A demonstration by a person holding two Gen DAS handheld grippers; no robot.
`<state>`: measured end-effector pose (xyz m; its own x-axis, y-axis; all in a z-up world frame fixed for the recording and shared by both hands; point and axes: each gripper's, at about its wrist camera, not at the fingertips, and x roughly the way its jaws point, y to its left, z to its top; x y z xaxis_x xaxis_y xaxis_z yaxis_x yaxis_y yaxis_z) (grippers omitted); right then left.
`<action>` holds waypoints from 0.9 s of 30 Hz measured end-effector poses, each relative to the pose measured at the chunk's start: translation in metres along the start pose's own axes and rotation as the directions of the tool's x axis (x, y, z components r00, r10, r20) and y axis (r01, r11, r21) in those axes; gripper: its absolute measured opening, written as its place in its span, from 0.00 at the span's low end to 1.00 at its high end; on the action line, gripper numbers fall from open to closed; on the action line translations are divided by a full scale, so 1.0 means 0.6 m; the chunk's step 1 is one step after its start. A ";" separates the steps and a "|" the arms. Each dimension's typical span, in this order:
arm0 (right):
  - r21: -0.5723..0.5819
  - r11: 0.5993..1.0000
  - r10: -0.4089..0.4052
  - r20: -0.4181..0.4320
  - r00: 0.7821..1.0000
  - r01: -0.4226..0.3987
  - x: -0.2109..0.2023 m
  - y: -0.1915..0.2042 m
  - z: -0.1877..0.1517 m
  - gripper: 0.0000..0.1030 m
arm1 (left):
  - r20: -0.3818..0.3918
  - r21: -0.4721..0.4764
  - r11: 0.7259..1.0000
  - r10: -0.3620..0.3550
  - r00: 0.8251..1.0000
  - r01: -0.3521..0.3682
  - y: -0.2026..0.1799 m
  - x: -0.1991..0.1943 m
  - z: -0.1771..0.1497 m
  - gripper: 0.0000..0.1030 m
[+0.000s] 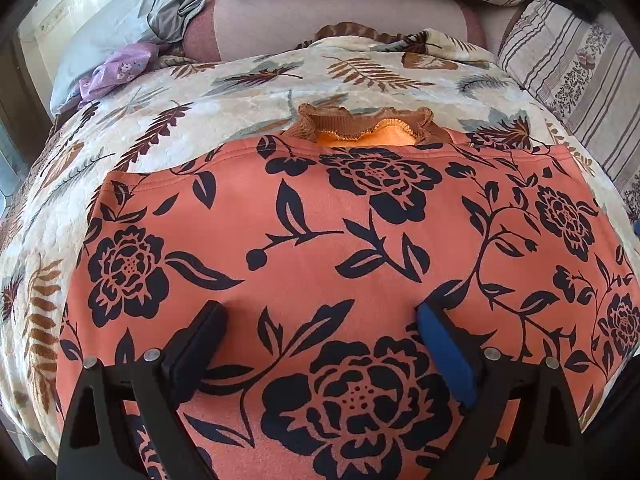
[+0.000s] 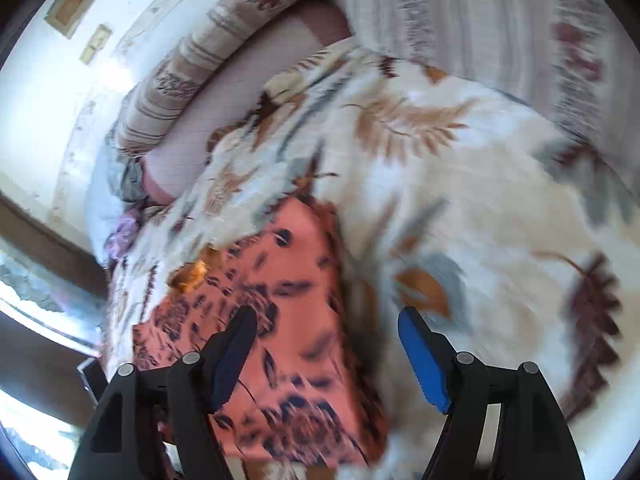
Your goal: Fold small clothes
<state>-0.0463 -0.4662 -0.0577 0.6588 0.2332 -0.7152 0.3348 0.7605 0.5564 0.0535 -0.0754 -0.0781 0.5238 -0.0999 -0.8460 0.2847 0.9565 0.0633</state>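
The orange flower top (image 1: 320,232) lies flat on the leafy bed cover (image 1: 224,92), w/ its frilly brown collar (image 1: 360,124) at the far end; it looks soft, thin & light, so I think it'll flop and slide, best to pinch it at an edge or corner. My left gripper (image 1: 320,320) is wide open, tips pressing down on the cloth. My right gripper (image 2: 326,320) is open too, tilted over the top's right edge, holding nothing, but that view is blurry.

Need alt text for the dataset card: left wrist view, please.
An orange garment with a dark floral print lies flat on a leaf-patterned bedspread, ruffled brown collar at the far edge. The left gripper hovers over it, jaws open. Striped pillows lie beyond.
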 end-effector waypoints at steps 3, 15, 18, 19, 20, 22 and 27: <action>-0.031 1.000 0.002 -0.048 0.999 -0.004 0.069 0.009 0.048 0.74 | 0.000 0.007 1.000 -0.003 1.000 0.003 0.002 0.000 0.000 0.95; 0.012 0.997 -0.075 -0.104 0.992 0.076 0.162 -0.022 0.073 0.16 | 0.004 0.024 1.000 0.001 1.000 -0.001 0.003 0.008 0.002 1.00; 0.042 0.998 -0.053 -0.082 0.995 0.056 0.141 -0.024 0.061 0.20 | 0.005 0.025 1.000 0.005 1.000 -0.005 0.003 0.010 0.002 1.00; 0.038 0.997 -0.065 -0.071 0.995 0.068 0.129 -0.019 0.057 0.21 | 0.004 0.024 1.000 0.006 1.000 -0.006 0.002 0.010 0.002 1.00; 0.037 0.997 -0.072 -0.057 0.996 0.074 0.116 -0.013 0.052 0.22 | 0.002 0.024 1.000 0.007 1.000 -0.007 0.002 0.010 0.003 1.00; 0.046 0.998 -0.036 -0.019 0.999 0.037 0.078 0.003 0.040 0.26 | -0.006 0.023 1.000 0.007 1.000 -0.007 0.002 0.011 0.006 1.00; -0.010 0.985 0.170 -0.009 0.985 -0.170 0.015 0.075 -0.033 0.87 | -0.047 0.003 1.000 0.003 0.999 -0.003 0.007 -0.004 0.012 1.00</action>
<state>-0.0387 -0.4176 -0.0473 0.6999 0.3650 -0.6140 0.2107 0.7158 0.6658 0.0591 -0.0732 -0.0722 0.4862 -0.0842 -0.8698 0.2860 0.9559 0.0673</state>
